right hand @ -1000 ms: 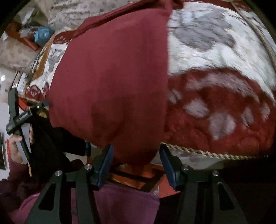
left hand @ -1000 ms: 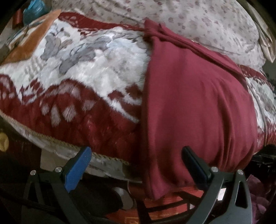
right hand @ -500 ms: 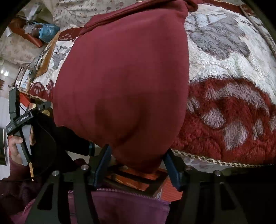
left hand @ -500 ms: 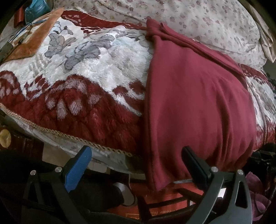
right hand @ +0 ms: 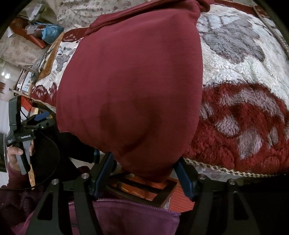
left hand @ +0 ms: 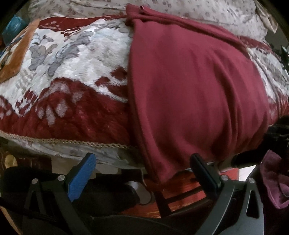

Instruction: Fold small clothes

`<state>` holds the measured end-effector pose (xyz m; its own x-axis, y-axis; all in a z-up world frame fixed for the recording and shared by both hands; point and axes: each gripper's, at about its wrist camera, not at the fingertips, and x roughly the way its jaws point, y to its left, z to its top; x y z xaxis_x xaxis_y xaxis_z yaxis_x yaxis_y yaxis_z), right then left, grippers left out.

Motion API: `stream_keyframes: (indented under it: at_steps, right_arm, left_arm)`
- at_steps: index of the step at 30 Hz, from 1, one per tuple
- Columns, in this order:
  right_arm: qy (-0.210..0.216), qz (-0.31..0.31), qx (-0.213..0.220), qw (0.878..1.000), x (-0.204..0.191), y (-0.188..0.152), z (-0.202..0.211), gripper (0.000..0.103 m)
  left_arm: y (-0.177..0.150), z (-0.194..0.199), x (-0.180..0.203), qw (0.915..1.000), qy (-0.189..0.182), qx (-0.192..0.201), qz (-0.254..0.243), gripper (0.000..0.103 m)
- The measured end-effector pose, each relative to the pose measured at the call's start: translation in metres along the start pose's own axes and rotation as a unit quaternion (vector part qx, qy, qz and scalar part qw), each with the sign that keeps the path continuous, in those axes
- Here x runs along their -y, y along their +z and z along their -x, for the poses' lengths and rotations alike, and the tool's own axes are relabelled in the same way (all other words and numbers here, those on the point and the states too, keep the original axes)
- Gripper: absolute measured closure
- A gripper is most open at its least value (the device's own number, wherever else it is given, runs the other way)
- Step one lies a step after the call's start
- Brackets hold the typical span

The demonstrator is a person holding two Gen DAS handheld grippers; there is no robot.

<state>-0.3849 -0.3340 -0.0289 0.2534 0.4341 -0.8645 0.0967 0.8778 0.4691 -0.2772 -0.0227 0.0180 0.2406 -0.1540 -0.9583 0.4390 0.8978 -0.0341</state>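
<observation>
Garment: dark red cloth, spread flat on the bed, near end hanging over the bed's front edge.
Blanket: plush, red and white with grey flowers, braided cord along its edge; lies under the garment.
Left tongs: jaws wide apart, gripping nothing; the garment's hanging corner lies between them.
Right tongs: jaws apart, one either side of the garment's drooping end, not clamped.
Bedding: pale floral, behind the garment.

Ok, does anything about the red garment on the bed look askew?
Yes: the maroon garment overhangs the blanket edge, its near hem drooping off the bed. Both hand-held grippers are open beside that hem.
</observation>
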Motion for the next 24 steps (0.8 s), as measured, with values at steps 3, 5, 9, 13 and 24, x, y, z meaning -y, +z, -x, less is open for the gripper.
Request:
stream_keyframes:
  at_steps: [3, 5, 9, 13, 24]
  right_arm:
    - [-0.019, 0.015, -0.001, 1.000, -0.001, -0.001, 0.001, 0.044]
    - [-0.045, 0.041, -0.001, 0.998, -0.006, -0.002, 0.001, 0.073]
    - [-0.032, 0.040, -0.002, 0.999, -0.002, -0.001, 0.002, 0.086]
    - [-0.019, 0.065, -0.001, 0.998, -0.011, -0.002, 0.008, 0.088]
    - [0.025, 0.036, -0.036, 0.998, -0.010, -0.002, -0.014, 0.065]
  left_arm:
    - [0.003, -0.006, -0.001, 0.9999, -0.006, -0.007, 0.008, 0.000]
    - [0.005, -0.010, -0.001, 0.9998, -0.011, -0.009, 0.012, 0.003]
    - [0.004, -0.017, 0.001, 0.9996, -0.010, -0.026, 0.007, 0.025]
    - [0.003, -0.020, 0.003, 0.9995, -0.002, -0.031, 0.006, 0.025]
    - [0.002, -0.026, 0.011, 0.9995, 0.004, -0.032, 0.004, 0.025]
